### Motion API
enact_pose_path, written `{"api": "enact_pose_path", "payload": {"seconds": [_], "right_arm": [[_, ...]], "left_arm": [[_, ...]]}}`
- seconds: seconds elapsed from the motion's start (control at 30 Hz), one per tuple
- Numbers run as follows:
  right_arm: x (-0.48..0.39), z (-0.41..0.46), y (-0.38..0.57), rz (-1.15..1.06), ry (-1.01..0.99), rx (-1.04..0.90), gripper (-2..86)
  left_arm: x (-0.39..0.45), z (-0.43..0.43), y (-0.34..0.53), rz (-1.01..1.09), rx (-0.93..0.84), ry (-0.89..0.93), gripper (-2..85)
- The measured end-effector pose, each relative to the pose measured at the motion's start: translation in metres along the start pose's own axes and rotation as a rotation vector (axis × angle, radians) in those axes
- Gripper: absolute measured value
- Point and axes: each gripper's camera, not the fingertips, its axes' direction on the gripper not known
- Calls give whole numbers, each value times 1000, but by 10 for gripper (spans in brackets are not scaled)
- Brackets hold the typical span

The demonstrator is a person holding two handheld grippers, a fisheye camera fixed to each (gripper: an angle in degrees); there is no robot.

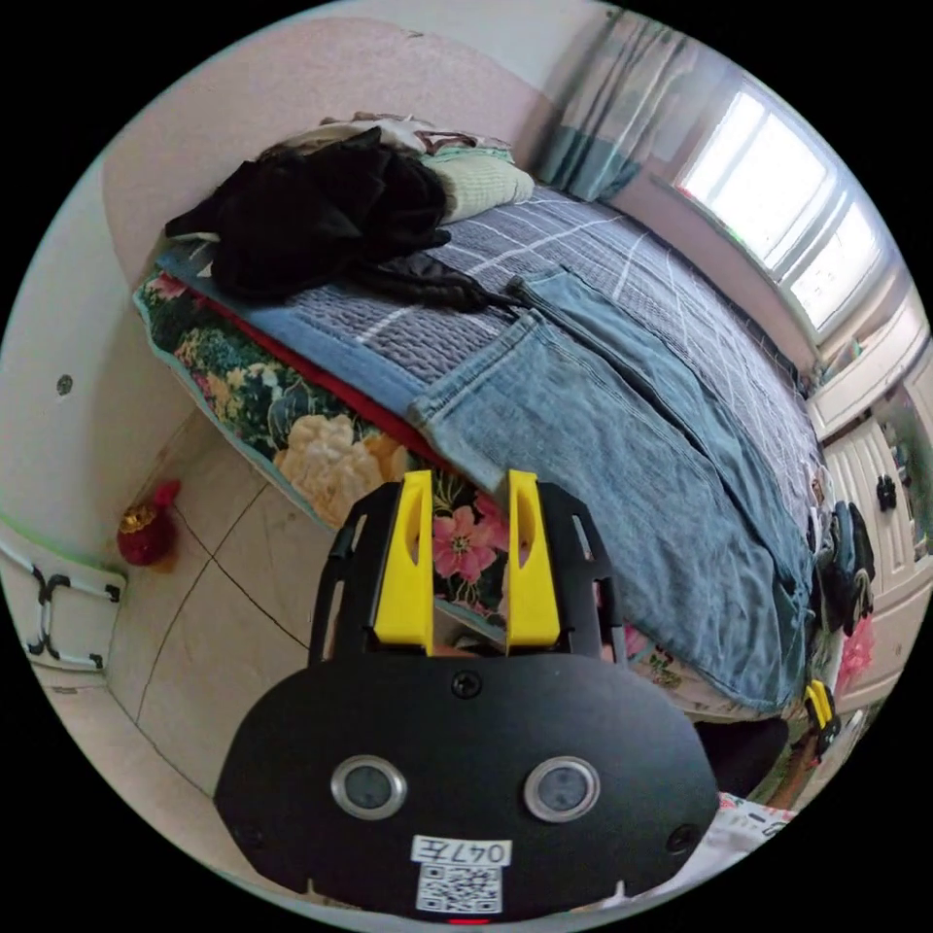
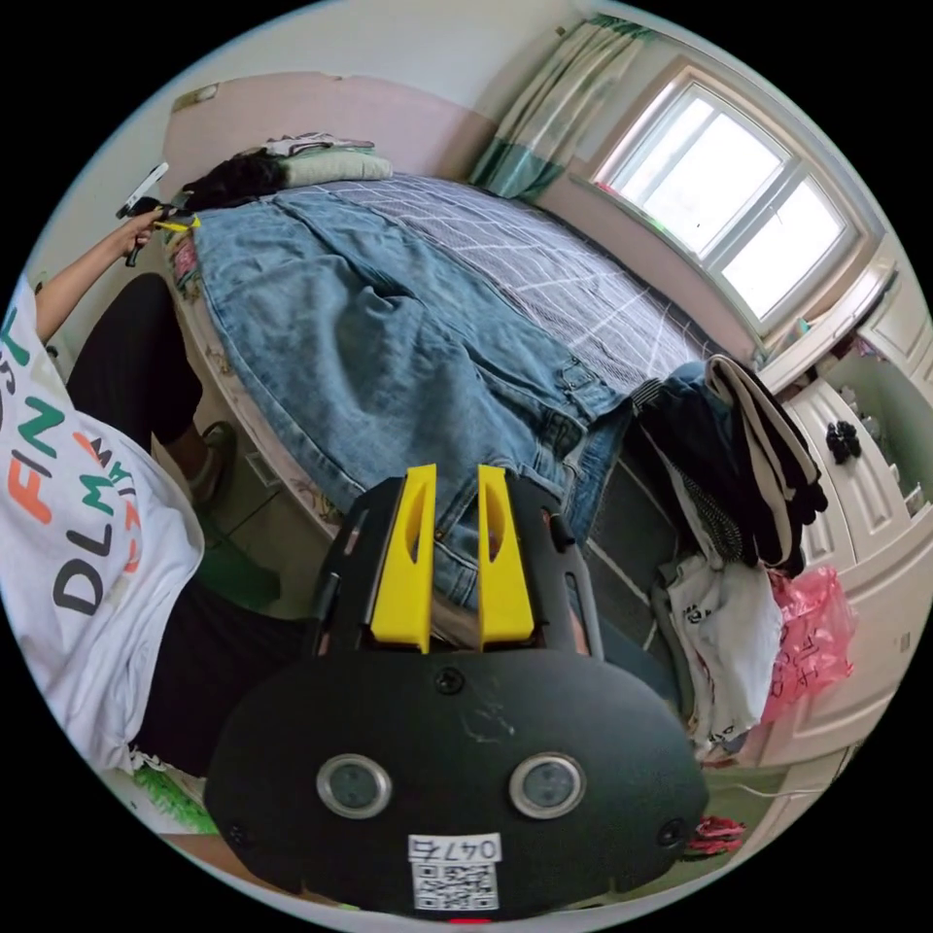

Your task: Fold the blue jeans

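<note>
The blue jeans [image 1: 593,437] lie flat and lengthwise on the grey checked bed [image 1: 622,253], one leg over the other. In the left gripper view their hem end is nearest; my left gripper [image 1: 468,486] hovers open just off the hem corner, over the bed's edge, holding nothing. The right gripper [image 1: 819,705] shows small at the far waist end. In the right gripper view the jeans [image 2: 369,340] stretch away from their waistband. My right gripper [image 2: 455,481] stands open above the waistband edge. The left gripper [image 2: 167,223] is in a person's hand at the far hem.
A black clothes heap [image 1: 321,209] and a pale green pillow [image 1: 481,185] sit at the head of the bed. A floral sheet [image 1: 321,442] hangs over the side. Clothes [image 2: 739,437] and a pink bag [image 2: 812,622] pile by the white cabinets [image 2: 875,505]. A person [image 2: 87,505] stands beside the bed.
</note>
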Motion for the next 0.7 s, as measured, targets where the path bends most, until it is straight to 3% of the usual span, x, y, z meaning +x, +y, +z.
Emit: {"api": "enact_pose_path", "payload": {"seconds": [0.13,0.3,0.4,0.6,0.7], "right_arm": [[-1,-1,5,28,52,-47,22],[-7,1,21,-24,55,-83,31],[-7,4,30,-16,29,-118,32],[-9,8,39,37,21,-115,31],[-12,9,37,37,21,-113,29]], "left_arm": [[-3,-2,16,-53,108,19,26],[-8,-3,23,-52,159,8,4],[-12,-12,30,-58,214,73,5],[10,14,20,52,153,-161,51],[11,31,16,56,119,-166,81]]}}
